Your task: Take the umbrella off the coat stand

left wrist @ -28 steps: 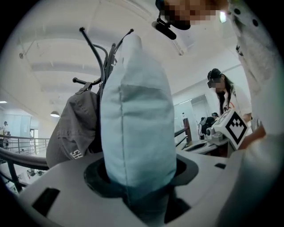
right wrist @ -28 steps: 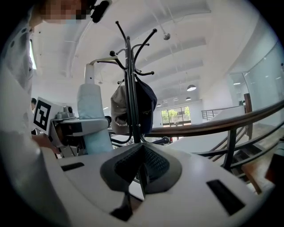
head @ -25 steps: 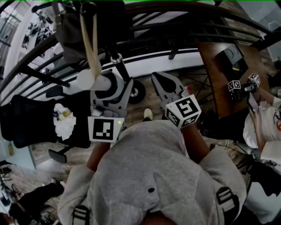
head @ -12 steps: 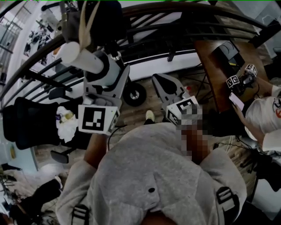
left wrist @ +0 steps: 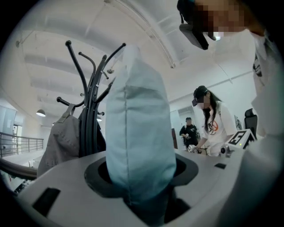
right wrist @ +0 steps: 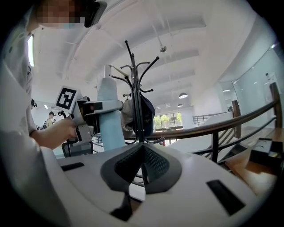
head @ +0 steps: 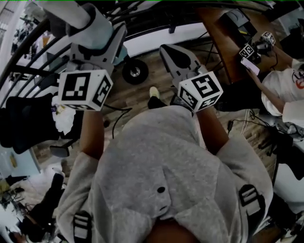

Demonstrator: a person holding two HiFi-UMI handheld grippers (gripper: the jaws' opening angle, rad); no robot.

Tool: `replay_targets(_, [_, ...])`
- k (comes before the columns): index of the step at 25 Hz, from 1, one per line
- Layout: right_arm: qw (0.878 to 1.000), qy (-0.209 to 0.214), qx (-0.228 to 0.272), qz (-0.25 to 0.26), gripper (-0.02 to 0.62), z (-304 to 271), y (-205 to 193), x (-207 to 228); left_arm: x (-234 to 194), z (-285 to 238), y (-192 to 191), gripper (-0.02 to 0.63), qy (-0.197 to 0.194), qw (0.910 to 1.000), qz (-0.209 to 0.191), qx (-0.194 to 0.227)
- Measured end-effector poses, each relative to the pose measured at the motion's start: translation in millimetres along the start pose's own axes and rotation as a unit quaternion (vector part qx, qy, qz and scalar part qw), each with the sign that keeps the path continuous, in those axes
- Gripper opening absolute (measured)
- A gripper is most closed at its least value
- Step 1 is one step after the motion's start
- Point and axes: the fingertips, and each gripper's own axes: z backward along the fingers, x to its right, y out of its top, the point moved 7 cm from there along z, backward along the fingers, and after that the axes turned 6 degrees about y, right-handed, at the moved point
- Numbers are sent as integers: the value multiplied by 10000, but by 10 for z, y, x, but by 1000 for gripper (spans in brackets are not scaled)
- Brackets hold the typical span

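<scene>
Here, the left gripper (head: 97, 35) sits in the upper left of the head view. Its jaws pinch the folded pale blue umbrella (head: 71, 12), which runs off toward the top left corner of that frame. In the left gripper view the umbrella (left wrist: 140, 128) stands upright between the jaws of the left gripper (left wrist: 141, 173) and fills the middle of the frame. The coat stand (left wrist: 91, 111) rises just behind it on the left, with a grey bag (left wrist: 57, 137) hanging from one of its hooks.

In the right gripper view the umbrella (right wrist: 108, 115) stands left of centre, with the left gripper (right wrist: 95, 106) clamped across it. The umbrella is to the left of the coat stand (right wrist: 135, 97) and apart from its pole. The stand's hook tips spread out above and to the right of the umbrella's top end.

The right gripper (head: 173, 57) is in the upper middle of the head view. Its jaws are pressed together with nothing between them, as the right gripper view shows (right wrist: 142, 164).

A dark railing (right wrist: 213, 128) crosses the right half of that view behind the stand. In the head view its bars (head: 28, 42) curve across the top left, close behind the left gripper. A brown desk (head: 223, 38) and a seated person (head: 285, 90) take up the upper right edge. Bare wooden floor (head: 152, 71) lies between the two grippers.
</scene>
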Motion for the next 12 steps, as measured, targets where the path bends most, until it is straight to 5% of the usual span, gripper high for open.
replay_targets(4, [9997, -224, 36, 11, 9, 202, -28, -2, 298, -64, 36, 262, -376, 9973, -633, -22])
replay_targets(12, [9989, -459, 68, -69, 11, 572, -52, -16, 742, 245, -354, 262, -713, 9971, -78, -255])
